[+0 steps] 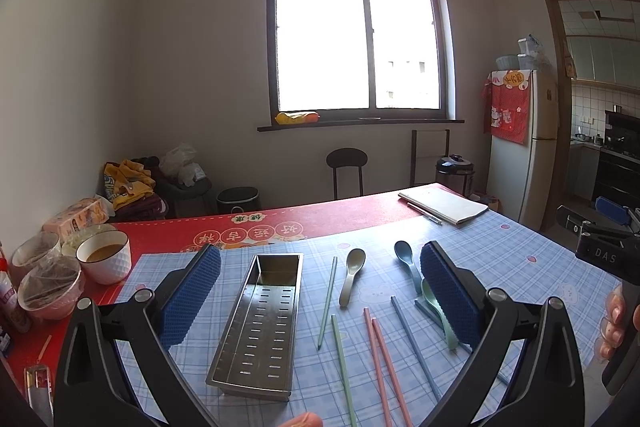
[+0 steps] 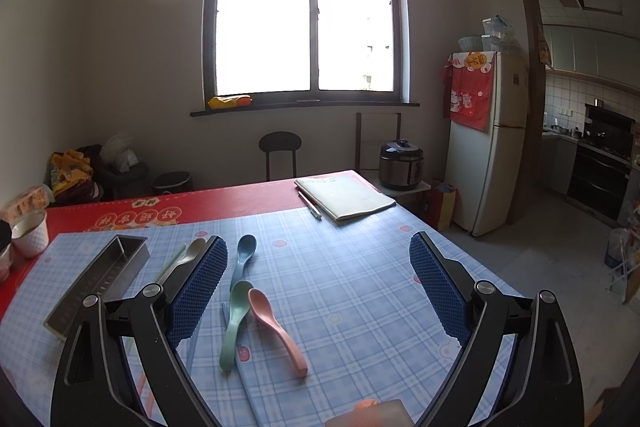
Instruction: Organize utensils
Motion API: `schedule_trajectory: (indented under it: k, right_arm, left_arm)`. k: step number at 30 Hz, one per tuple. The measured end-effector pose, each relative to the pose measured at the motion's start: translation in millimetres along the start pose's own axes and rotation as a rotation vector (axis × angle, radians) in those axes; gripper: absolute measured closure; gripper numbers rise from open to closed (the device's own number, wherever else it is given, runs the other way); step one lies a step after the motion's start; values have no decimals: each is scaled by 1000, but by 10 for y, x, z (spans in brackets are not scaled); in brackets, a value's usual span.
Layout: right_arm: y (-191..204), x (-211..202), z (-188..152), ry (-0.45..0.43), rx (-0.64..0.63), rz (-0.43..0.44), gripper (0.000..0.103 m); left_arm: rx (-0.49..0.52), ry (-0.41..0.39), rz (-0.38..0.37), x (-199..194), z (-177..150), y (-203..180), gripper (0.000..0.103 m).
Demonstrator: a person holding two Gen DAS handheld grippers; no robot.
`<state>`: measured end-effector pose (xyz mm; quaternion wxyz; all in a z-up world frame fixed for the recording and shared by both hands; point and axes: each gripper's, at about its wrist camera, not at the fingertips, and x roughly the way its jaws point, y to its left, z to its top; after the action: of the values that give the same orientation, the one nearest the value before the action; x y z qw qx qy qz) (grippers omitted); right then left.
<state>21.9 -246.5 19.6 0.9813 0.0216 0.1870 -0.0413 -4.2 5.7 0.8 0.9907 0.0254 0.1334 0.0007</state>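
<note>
Left wrist view: left gripper (image 1: 320, 291) spread wide, empty, above the metal tray (image 1: 260, 319) and chopsticks (image 1: 384, 359).
Right gripper (image 2: 314, 283) likewise gapes empty; green spoon (image 2: 234, 323) and pink spoon (image 2: 276, 327) lie between its fingers.

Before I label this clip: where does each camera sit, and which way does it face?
Left wrist: on the left tongs, facing the window over the metal tray and chopsticks; own blue pads and a hand on the other tool show.
Right wrist: on the right tongs, facing the same window over the spoons; own pads show.
Shared: tray, blue spoon, notebook, fridge.
</note>
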Motion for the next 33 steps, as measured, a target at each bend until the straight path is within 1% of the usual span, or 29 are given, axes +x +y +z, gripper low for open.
schedule_trajectory:
  k: [11,15,21,28,33]
  right_arm:
    - [-2,7,-6,1,1,-2,13]
    - [-5,11,-10,2,0,-2,13]
    - [-4,12,-15,4,-2,-1,13]
    - [11,45,-27,12,-7,0,13]
    - [24,76,-39,14,-11,12,13]
  left_arm:
    - [-13,3,-16,6,7,34,5]
    - [-14,2,-13,11,6,32,5]
    - [-20,1,12,25,-23,66,5]
    - [-10,17,-23,59,-62,59,5]
    - [-6,32,-23,107,-100,53,5]
